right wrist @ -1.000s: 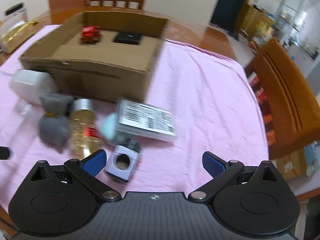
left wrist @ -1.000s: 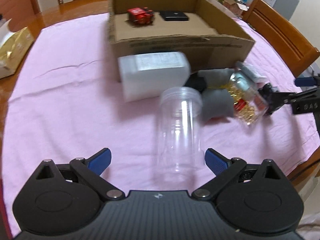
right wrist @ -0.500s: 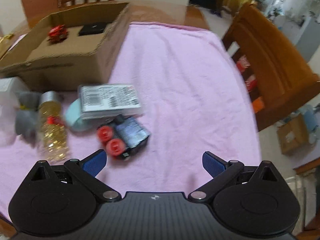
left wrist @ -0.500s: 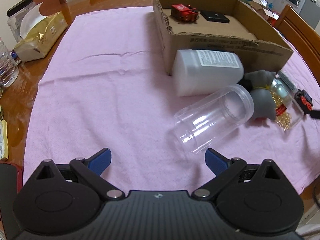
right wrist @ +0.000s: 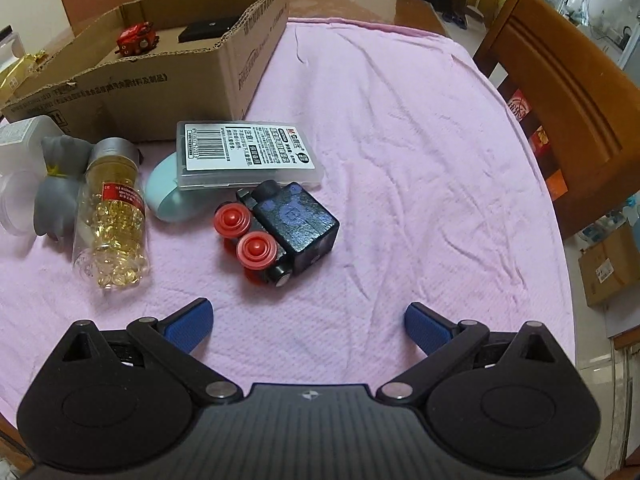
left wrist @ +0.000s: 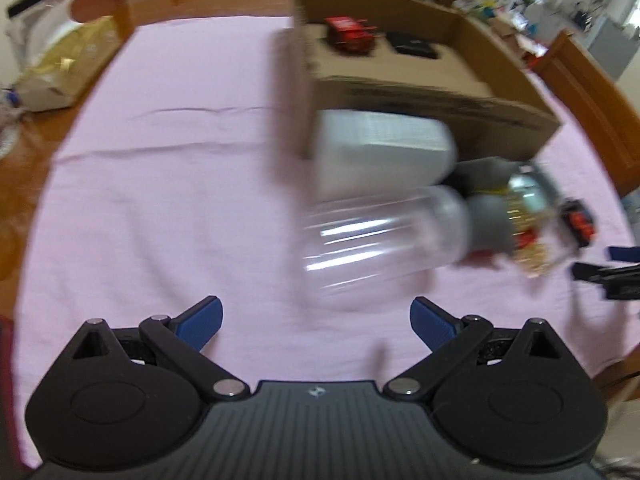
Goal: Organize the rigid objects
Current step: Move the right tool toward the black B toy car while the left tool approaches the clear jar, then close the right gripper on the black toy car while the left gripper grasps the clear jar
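Note:
My left gripper (left wrist: 316, 320) is open and empty, just short of a clear plastic jar (left wrist: 380, 236) lying on its side on the pink cloth. A white bottle (left wrist: 380, 152) lies behind it against the cardboard box (left wrist: 440, 96). My right gripper (right wrist: 308, 324) is open and empty, just short of a black block with two red caps (right wrist: 280, 228). Near it lie a labelled clear case (right wrist: 248, 152), a pale blue oval object (right wrist: 164, 196), a bottle of yellow capsules (right wrist: 114, 220) and a grey soft pouch (right wrist: 60, 184). The box (right wrist: 160, 76) holds a red toy (right wrist: 136, 38) and a black box (right wrist: 208, 28).
Wooden chairs (right wrist: 568, 92) stand at the table's right and far side. A gold and white bag (left wrist: 60, 68) lies at the table's far left. The right gripper's tips (left wrist: 616, 268) show at the left view's right edge. A cardboard carton (right wrist: 608, 264) sits on the floor.
Both cameras have swung. The left view now faces the clear jar more squarely and is blurred. The right view has turned towards the black block and sits closer to it.

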### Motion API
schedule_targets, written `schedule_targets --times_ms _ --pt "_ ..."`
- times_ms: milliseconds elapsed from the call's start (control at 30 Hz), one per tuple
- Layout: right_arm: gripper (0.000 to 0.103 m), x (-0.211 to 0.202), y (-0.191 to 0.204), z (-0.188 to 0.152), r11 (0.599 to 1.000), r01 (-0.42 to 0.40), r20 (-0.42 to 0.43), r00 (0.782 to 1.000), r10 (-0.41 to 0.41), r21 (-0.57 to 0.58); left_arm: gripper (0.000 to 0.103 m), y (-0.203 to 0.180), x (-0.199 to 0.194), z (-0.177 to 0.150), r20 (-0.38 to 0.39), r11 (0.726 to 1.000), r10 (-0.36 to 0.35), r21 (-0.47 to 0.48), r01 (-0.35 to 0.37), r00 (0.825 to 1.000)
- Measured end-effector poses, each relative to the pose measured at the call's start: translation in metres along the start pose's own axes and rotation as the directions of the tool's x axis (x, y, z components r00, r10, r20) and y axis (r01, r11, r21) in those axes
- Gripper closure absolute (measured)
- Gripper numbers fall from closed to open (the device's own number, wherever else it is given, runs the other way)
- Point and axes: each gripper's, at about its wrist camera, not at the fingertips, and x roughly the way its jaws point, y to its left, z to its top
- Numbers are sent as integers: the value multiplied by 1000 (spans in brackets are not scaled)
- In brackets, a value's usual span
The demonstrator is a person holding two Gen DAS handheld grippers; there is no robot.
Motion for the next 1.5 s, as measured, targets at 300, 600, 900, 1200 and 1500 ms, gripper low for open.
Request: schedule_targets --times_ms 300,600,900,1200,1500 --pt "0 -2 -2 -2 1000 -3 22 1000 3 -3 3 -38 17 14 52 1000 -16 -3 16 999" --pt "0 -5 -5 -3 1000 17 -10 1000 -17 12 3 -34 26 20 66 997 70 7 -70 995" --pt "0 -12 4 34 999 4 75 997 -7 43 3 -30 24 23 65 997 68 28 -70 996" --pt "0 3 -3 33 993 73 30 997 -77 94 3 -32 27 23 62 995 71 73 -75 996" --pt "2 0 -8 16 995 65 20 998 -66 71 3 -31 29 24 58 994 70 82 -75 996"
